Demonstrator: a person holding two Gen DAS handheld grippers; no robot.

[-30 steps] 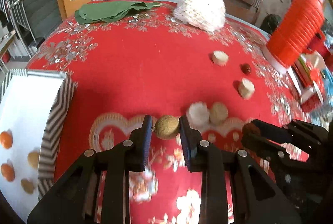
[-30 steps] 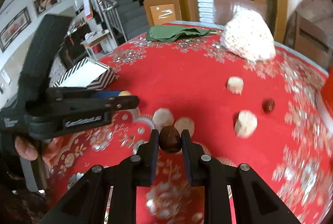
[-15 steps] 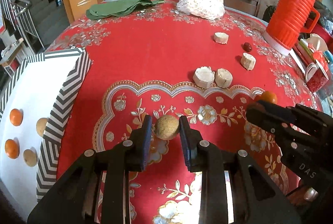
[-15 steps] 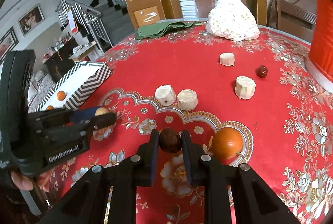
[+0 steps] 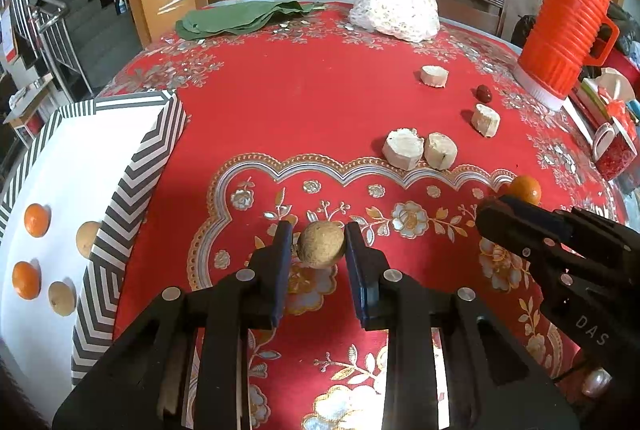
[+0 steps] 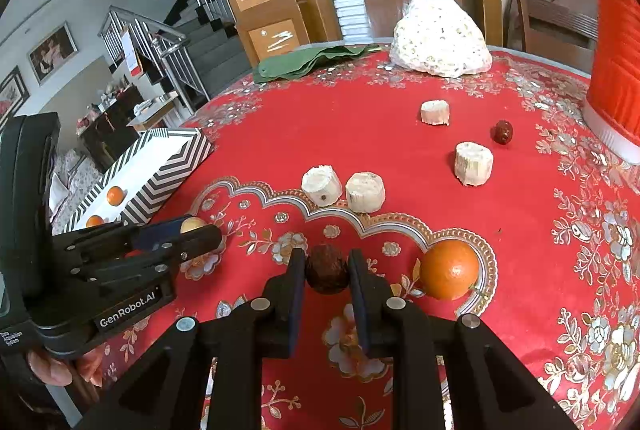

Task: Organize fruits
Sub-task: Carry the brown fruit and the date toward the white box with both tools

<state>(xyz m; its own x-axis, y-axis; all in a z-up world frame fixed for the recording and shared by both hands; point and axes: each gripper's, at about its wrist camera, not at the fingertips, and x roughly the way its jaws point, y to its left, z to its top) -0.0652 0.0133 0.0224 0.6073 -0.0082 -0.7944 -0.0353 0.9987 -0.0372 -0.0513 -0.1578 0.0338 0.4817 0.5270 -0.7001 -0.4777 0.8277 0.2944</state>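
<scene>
Your surface (image 5: pixel 304 98) wears a red floral cloth, with stairs and wooden doors behind. Your left tool (image 5: pixel 318 250) pinches a tan fruit (image 5: pixel 322 245) above it; your right tool (image 6: pixel 326 270) pinches a dark fruit (image 6: pixel 327 269) beside an orange (image 6: pixel 450 275). Only the left view shows the whole orange flask (image 5: pixel 564 22) and the tray's (image 5: pixel 132 166) four fruits.

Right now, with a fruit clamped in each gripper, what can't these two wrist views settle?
- Striped tray: its left and near parts run off the left wrist view; in the right wrist view the left gripper covers its near end, so the full fruit count is unknown.
- Orange thermos: cropped by the right wrist view's edge.
- Orange: partly behind the right gripper in the left wrist view.
</scene>
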